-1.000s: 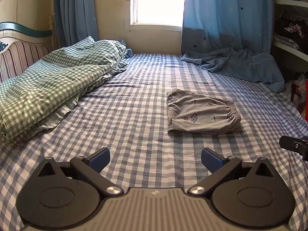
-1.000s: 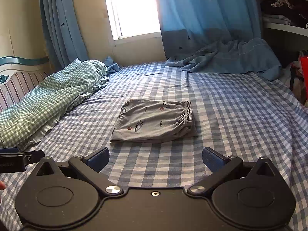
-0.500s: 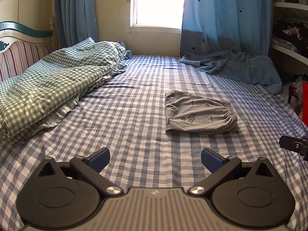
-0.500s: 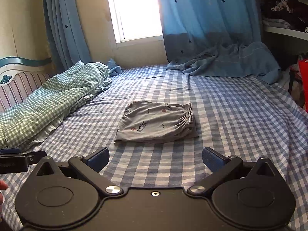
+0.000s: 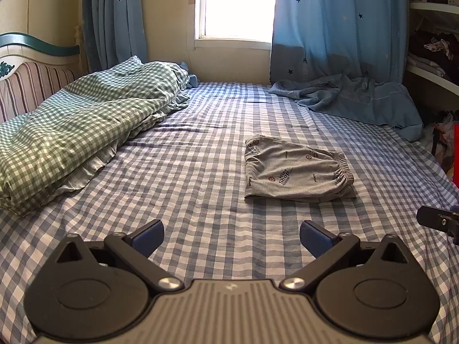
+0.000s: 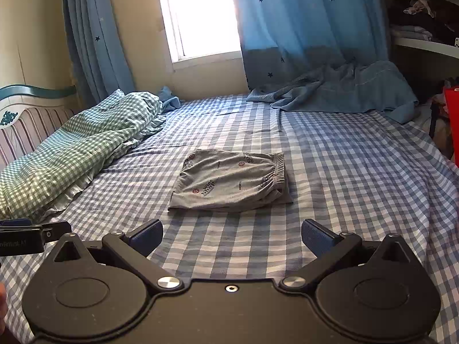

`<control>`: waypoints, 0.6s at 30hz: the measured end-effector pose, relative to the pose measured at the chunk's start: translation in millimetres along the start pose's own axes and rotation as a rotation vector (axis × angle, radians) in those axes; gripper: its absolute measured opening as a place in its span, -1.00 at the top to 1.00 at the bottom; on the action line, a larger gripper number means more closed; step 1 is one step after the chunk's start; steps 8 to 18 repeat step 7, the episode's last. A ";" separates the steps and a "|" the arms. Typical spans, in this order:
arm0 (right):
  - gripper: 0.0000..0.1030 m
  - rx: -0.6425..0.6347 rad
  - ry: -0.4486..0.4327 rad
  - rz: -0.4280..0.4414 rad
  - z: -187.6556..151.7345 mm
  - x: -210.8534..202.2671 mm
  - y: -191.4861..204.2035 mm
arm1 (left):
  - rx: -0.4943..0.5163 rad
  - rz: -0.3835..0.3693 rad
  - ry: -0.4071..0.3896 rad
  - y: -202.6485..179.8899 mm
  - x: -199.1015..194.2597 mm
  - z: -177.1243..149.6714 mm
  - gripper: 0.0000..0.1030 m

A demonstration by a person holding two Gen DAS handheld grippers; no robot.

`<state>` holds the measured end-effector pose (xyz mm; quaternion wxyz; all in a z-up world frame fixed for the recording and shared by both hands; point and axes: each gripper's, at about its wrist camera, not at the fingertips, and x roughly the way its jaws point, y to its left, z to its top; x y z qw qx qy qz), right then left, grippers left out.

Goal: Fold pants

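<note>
- Left wrist view: the left gripper (image 5: 231, 236) is held spread wide and empty above the checked bed (image 5: 200, 177).
- The right gripper (image 6: 231, 236) is likewise spread, grasping nothing.
- Folded grey pants (image 6: 229, 182) are seen lying mid-bed, ahead of both, untouched.
- A green checked quilt (image 5: 77, 120) is bunched at left.

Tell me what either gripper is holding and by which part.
Nothing. Left gripper and right gripper are both open, apart from the folded pants.
</note>
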<state>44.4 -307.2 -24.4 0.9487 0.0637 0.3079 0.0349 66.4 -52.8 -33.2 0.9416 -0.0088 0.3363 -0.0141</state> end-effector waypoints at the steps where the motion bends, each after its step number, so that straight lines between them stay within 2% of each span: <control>1: -0.99 0.000 -0.001 -0.002 -0.6 -0.2 1.0 | 0.001 0.001 0.003 -0.8 1.2 -0.1 -0.99; 18: -0.99 0.003 0.010 0.000 0.8 6.6 -2.8 | 0.004 0.007 0.006 -2.3 6.5 -0.1 -0.99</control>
